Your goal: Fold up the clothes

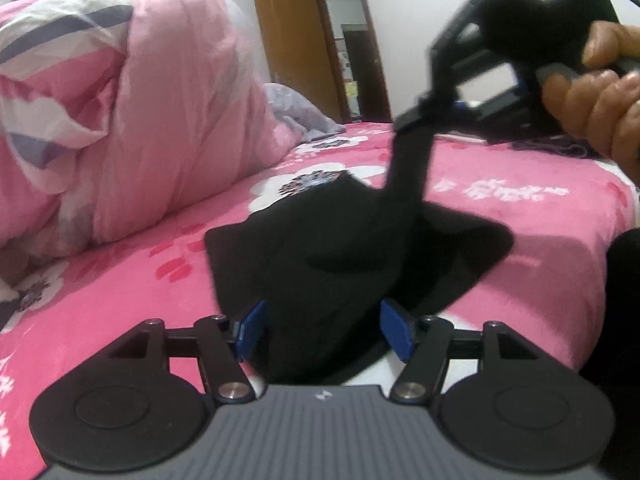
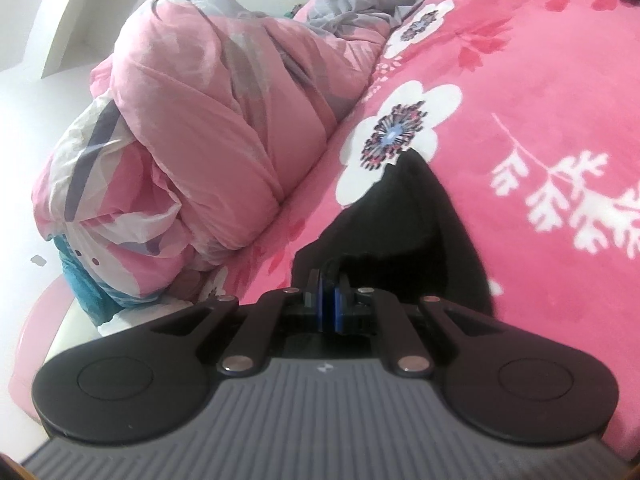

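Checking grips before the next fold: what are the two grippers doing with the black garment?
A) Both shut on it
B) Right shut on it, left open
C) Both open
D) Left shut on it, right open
B: the right gripper pinches the black garment and lifts a strip of it, while the left gripper has its blue fingers spread apart.

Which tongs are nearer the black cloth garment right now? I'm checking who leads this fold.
Right. The right tongs are shut on a pinched-up part of the black cloth garment, lifting it off the pink floral bedsheet. The left tongs hang open at its near edge, not gripping.
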A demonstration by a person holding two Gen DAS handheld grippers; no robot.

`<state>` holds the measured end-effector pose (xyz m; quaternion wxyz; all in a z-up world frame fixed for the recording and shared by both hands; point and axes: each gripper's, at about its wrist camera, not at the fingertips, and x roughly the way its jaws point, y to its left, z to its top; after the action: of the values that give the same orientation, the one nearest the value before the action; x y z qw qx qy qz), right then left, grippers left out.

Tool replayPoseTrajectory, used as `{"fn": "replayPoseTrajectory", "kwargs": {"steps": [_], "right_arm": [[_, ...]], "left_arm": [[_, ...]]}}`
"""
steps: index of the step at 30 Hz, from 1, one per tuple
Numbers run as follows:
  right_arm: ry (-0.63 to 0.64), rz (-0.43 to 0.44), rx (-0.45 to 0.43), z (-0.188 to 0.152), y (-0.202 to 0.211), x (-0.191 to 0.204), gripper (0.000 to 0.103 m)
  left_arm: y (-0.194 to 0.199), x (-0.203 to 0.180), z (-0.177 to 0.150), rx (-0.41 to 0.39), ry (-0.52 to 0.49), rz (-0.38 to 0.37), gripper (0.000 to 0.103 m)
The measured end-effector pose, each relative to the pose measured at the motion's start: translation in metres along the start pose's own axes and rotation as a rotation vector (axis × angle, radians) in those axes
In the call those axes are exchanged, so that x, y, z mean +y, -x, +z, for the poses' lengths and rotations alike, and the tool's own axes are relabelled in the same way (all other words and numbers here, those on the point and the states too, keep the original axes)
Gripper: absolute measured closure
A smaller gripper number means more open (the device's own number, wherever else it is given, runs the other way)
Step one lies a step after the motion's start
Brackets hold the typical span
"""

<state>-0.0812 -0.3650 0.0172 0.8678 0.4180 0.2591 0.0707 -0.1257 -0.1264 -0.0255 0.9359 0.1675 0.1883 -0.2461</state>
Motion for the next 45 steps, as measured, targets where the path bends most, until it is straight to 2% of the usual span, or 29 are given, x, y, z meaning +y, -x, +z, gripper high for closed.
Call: {"fn": "replayPoseTrajectory", "kwargs": {"steps": [5, 8, 13, 17, 20, 25, 30, 37, 40, 45], "right_arm": [[0.014, 0.012, -0.006, 0.004, -0.003, 0.008, 0.099], [0.011, 0.013, -0.018, 0.005, -0.002, 0.008, 0.099], [-0.024, 0.01, -0.028, 0.0, 0.007, -0.006, 0.099], [-0.055, 0.001, -0.021, -0.01, 0.014, -0.026, 0.099], [-0.082, -0.023, -0.003, -0.023, 0.014, -0.043, 0.099], [-0.135, -0.059, 0.027, -0.04, 0.014, -0.071, 0.099], [-0.153, -0.03, 0.033, -0.043, 0.019, -0.083, 0.096], [-0.103, -0.016, 0.029, -0.046, 0.028, -0.082, 0.098], [-0.029, -0.048, 0.025, -0.046, 0.029, -0.077, 0.098], [-0.008, -0.069, 0.04, -0.046, 0.031, -0.084, 0.096]], "left_arm": [[-0.019, -0.024, 0.012, 0.002, -0.053, 0.018, 0.037], [-0.027, -0.028, 0.012, 0.016, -0.057, 0.071, 0.037], [-0.021, 0.002, 0.004, 0.082, 0.049, 0.194, 0.04], [-0.01, 0.026, -0.01, 0.136, 0.075, 0.231, 0.039], [-0.001, 0.035, -0.017, 0.134, 0.087, 0.266, 0.039], [0.007, 0.053, -0.027, 0.111, 0.181, 0.237, 0.039], [0.008, 0.072, -0.039, 0.094, 0.312, 0.166, 0.035], [0.009, 0.078, -0.042, 0.084, 0.325, 0.149, 0.033], [0.01, 0.08, -0.042, 0.088, 0.325, 0.144, 0.032], [0.01, 0.08, -0.044, 0.085, 0.301, 0.137, 0.032]]}}
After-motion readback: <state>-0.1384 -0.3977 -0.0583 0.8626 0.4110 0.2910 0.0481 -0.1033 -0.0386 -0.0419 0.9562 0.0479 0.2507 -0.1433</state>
